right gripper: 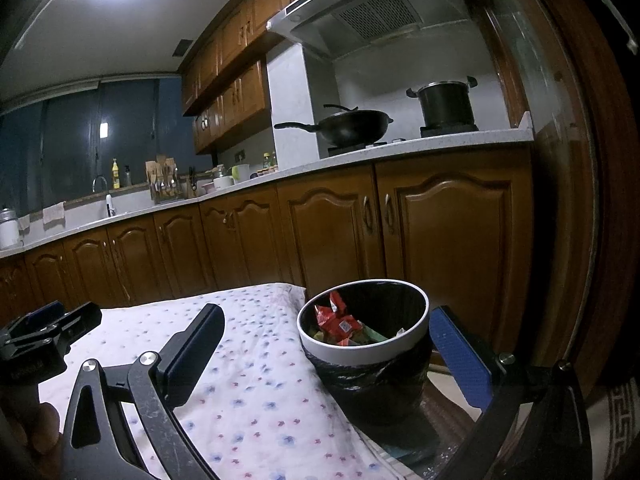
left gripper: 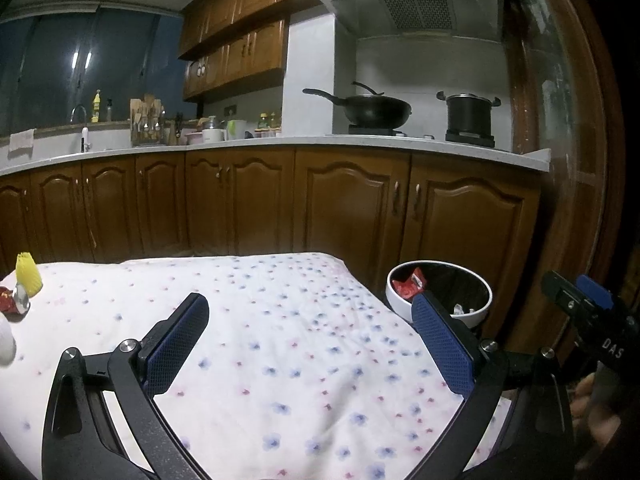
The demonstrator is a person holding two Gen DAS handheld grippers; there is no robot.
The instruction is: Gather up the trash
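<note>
A small bin with a white rim (right gripper: 404,350) and black liner stands at the table's right edge, holding red wrappers (right gripper: 336,320) and other scraps. It also shows in the left wrist view (left gripper: 396,300). My right gripper (right gripper: 326,338) is open and empty, its fingers either side of the bin, just short of it. My left gripper (left gripper: 310,320) is open and empty above the flowered tablecloth (left gripper: 260,320). At the far left of the table lie a yellow pleated paper cup (left gripper: 29,274) and a red and silver wrapper (left gripper: 14,300). A white object (left gripper: 6,344) sits at the left edge.
Brown kitchen cabinets (left gripper: 240,200) and a white counter (left gripper: 280,144) run behind the table, with a wok (left gripper: 376,110) and a pot (left gripper: 468,114) on the stove. The right gripper's body (left gripper: 588,312) shows at the right of the left wrist view.
</note>
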